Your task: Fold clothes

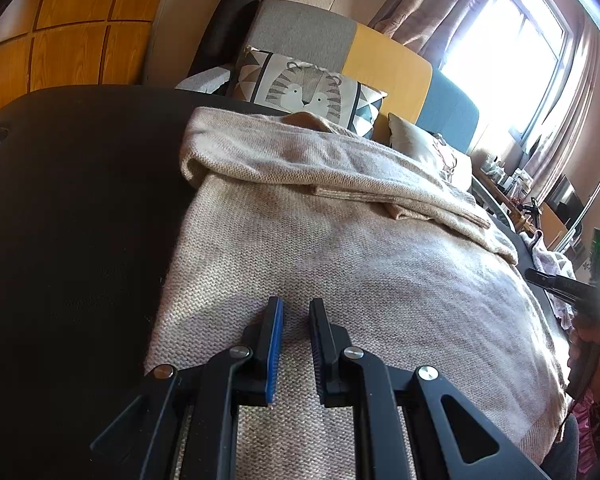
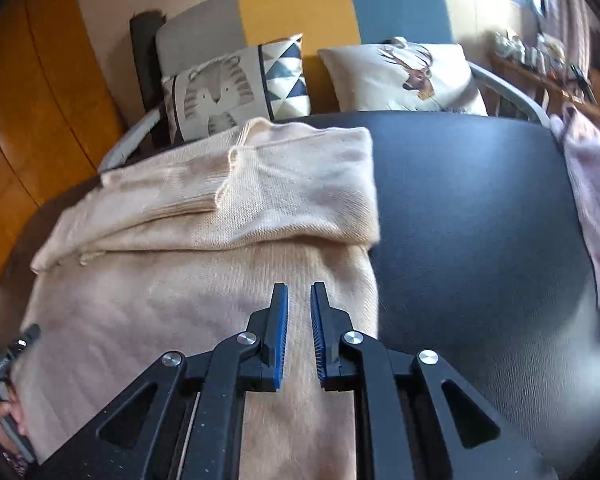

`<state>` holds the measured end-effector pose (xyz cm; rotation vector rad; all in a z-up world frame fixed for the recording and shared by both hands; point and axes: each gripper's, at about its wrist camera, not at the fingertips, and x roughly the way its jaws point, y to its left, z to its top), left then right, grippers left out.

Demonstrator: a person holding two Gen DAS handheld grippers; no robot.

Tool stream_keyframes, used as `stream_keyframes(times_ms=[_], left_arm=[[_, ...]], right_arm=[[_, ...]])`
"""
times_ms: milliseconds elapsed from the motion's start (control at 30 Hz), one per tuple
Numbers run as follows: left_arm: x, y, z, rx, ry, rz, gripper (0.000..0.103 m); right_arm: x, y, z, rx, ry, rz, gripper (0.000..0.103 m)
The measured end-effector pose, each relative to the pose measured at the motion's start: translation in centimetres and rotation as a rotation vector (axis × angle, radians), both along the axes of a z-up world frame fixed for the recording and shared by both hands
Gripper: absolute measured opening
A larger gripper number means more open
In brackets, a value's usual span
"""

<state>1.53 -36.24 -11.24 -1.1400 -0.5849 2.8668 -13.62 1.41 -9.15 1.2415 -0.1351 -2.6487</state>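
Note:
A beige knit sweater (image 1: 340, 248) lies flat on a black padded table (image 1: 80, 200), with its sleeves folded across its far part. My left gripper (image 1: 296, 302) hovers over the near left part of the sweater, jaws a narrow gap apart with only the fabric below showing between them. In the right wrist view the sweater (image 2: 180, 280) fills the left half, and my right gripper (image 2: 300, 286) stands over its near right edge, also slightly open and holding nothing. The right gripper's dark fingers (image 1: 556, 282) show at the far right of the left wrist view.
Bare black table (image 2: 480, 220) stretches right of the sweater. A pink garment (image 2: 592, 200) hangs over the table's right edge. Behind stands a grey, yellow and blue sofa (image 2: 300, 8) with a tiger cushion (image 2: 220, 96) and a deer cushion (image 2: 404, 76).

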Motion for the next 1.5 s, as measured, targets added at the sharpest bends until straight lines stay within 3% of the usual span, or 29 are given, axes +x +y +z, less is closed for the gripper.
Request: stream_keyframes(times_ms=[133,233,567,667,833,967,1133,1267,1500], left_arm=[[-0.1,0.0,0.0,-0.002,0.0,-0.001,0.013],[-0.2,0.0,0.0,-0.005,0.0,-0.001,0.013],[-0.1,0.0,-0.1,0.004,0.002,0.0,0.013],[0.0,-0.1,0.0,0.007,0.002,0.001,0.013],[0.0,0.0,0.0,0.007,0.002,0.002,0.013],[0.0,0.0,0.0,0.004,0.003,0.002,0.013],[0.1,0.0,0.0,-0.004,0.0,0.002,0.013],[0.0,0.0,0.0,-0.01,0.002,0.001,0.013],[0.1,-0.1,-0.1,0.005,0.009,0.0,0.013]], right_arm=[[-2.1,0.1,-1.4,-0.016,-0.051,-0.034,0.012],[-1.3,0.8,-1.2,0.005,-0.06,-0.043,0.012],[7.3,4.0,-1.1,0.008,-0.072,-0.005,0.012],[9.1,4.3,-1.2,0.052,-0.061,-0.005,0.012],[10.0,4.4,-0.2,0.024,-0.058,-0.029,0.012],[7.7,1.6,2.5,-0.084,0.012,0.024,0.012],[2.1,-6.8,1.3,0.043,-0.017,0.163,0.012],[-0.5,-10.0,-0.7,0.111,-0.057,0.189,0.012],[2.2,-9.6,-2.0,0.089,-0.087,0.205,0.013]])
